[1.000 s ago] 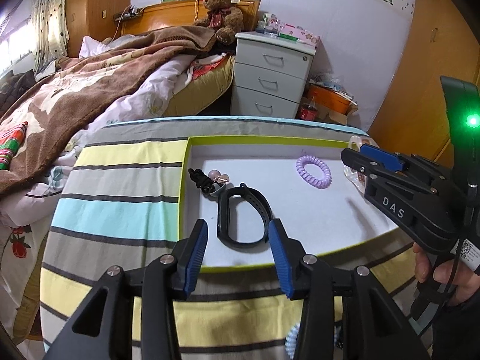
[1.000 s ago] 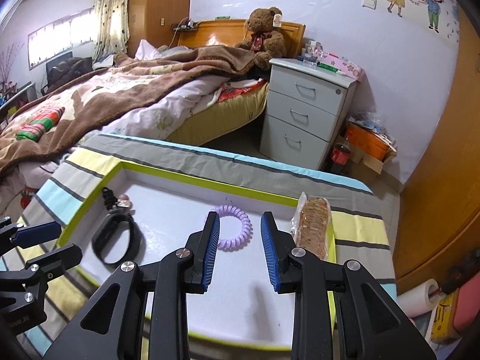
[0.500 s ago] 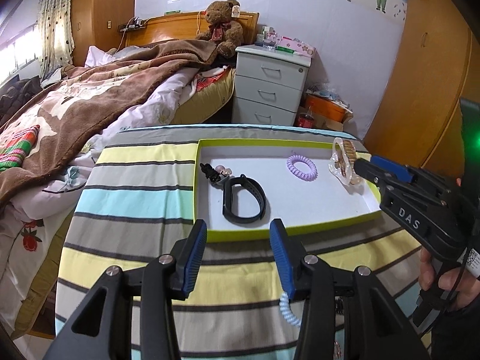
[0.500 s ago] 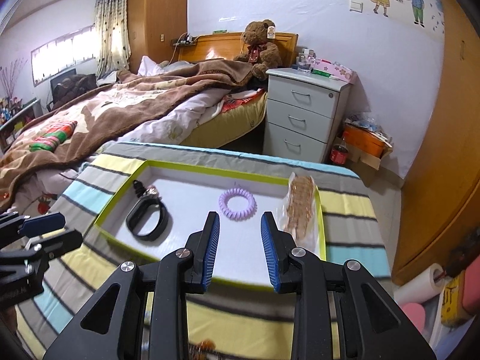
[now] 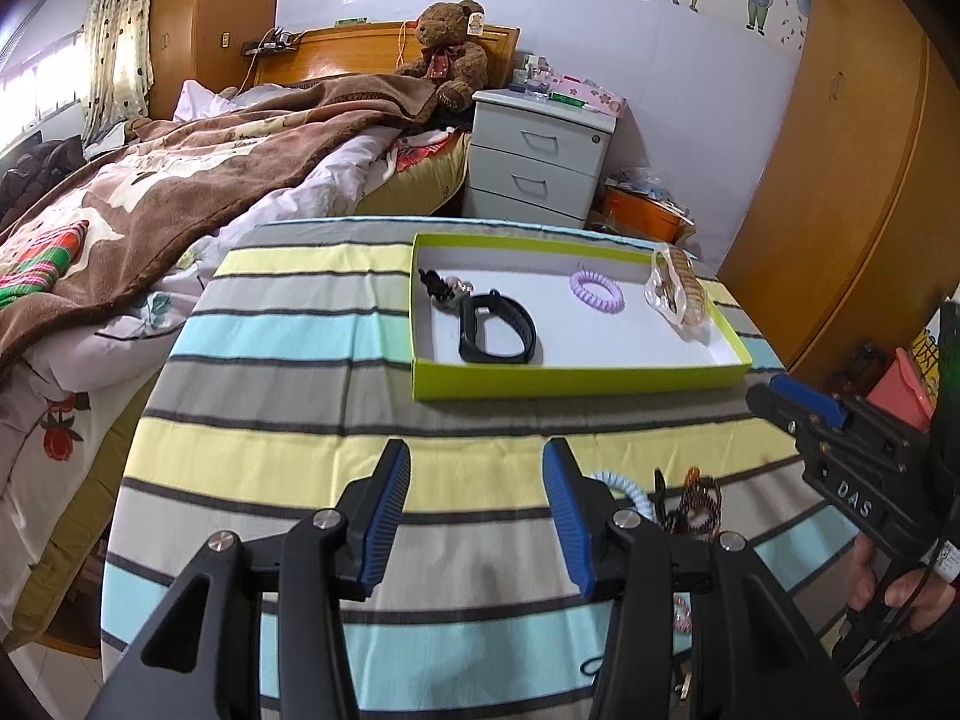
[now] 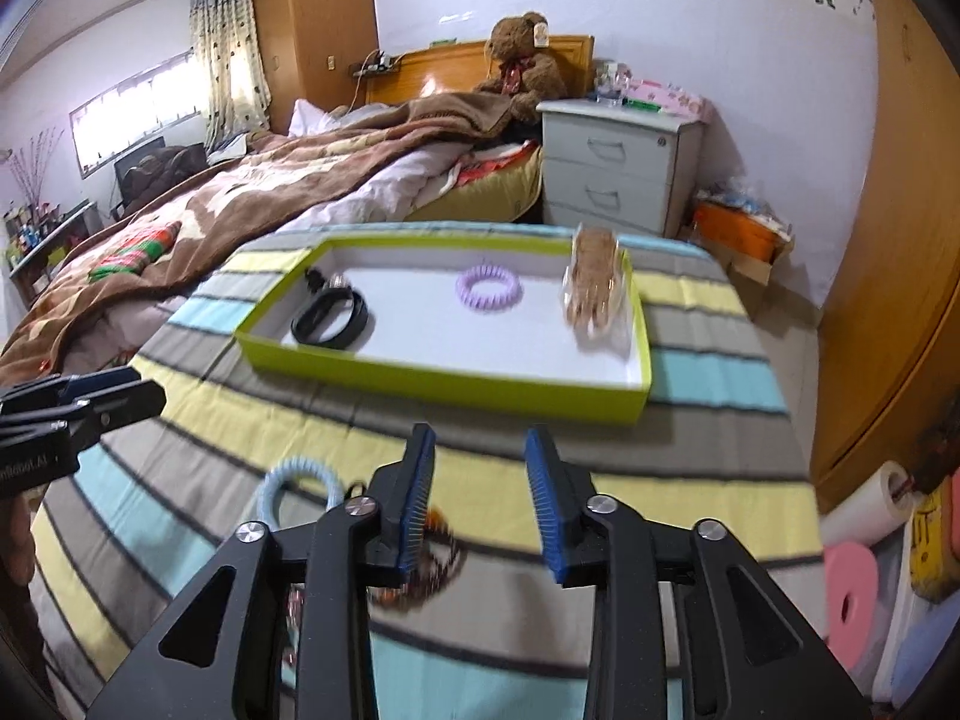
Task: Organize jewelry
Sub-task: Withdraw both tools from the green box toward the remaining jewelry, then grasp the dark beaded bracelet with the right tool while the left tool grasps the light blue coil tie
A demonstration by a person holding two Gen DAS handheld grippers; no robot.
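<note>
A lime-green tray (image 5: pixel 576 372) with a white floor sits on the striped tablecloth. It holds a black wristband (image 5: pixel 498 336), a purple coil hair tie (image 5: pixel 596 290), a bagged bracelet (image 5: pixel 678 294) and a small dark trinket (image 5: pixel 447 288). Nearer me on the cloth lie a light-blue coil hair tie (image 6: pixel 300 489) and a brown beaded piece (image 6: pixel 432 564), partly hidden by my right fingers. My left gripper (image 5: pixel 477 510) hovers over bare cloth, its jaws opening with nothing between them. My right gripper (image 6: pixel 483 492) is opening too, also with nothing between its jaws.
A bed with a brown blanket (image 5: pixel 180 180) borders the table on the left. A grey nightstand (image 5: pixel 540 156) stands behind, and a wooden wardrobe (image 5: pixel 840 180) is at right. A paper roll (image 6: pixel 870 504) and pink rings (image 6: pixel 849 594) lie beside the table's right edge.
Both grippers have drawn back from over the tray to the near part of the table. The right jaws stand wider than before. The tray's contents have not moved.
</note>
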